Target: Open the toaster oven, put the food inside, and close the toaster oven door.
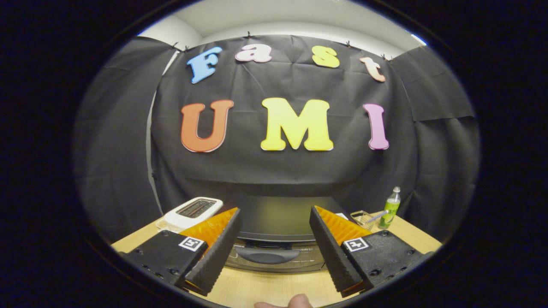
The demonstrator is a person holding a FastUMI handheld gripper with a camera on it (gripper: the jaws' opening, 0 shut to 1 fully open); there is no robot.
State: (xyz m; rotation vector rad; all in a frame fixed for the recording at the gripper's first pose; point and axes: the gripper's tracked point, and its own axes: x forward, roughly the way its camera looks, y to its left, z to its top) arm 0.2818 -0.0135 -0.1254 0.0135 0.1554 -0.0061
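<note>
Light wooden tabletop (265,286), black toaster oven (276,222) with door closed, dark curved handle (266,256) between spread, empty gripper (274,214) fingers, white slot toaster (192,211) beside, green plastic bottle (390,208) opposite, black cloth wall (274,171) behind.

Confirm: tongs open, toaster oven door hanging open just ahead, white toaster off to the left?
Not quite. In the gripper view the toaster oven door is closed, its handle sitting between the open tongs. The white toaster is on the left, as you said.
</note>
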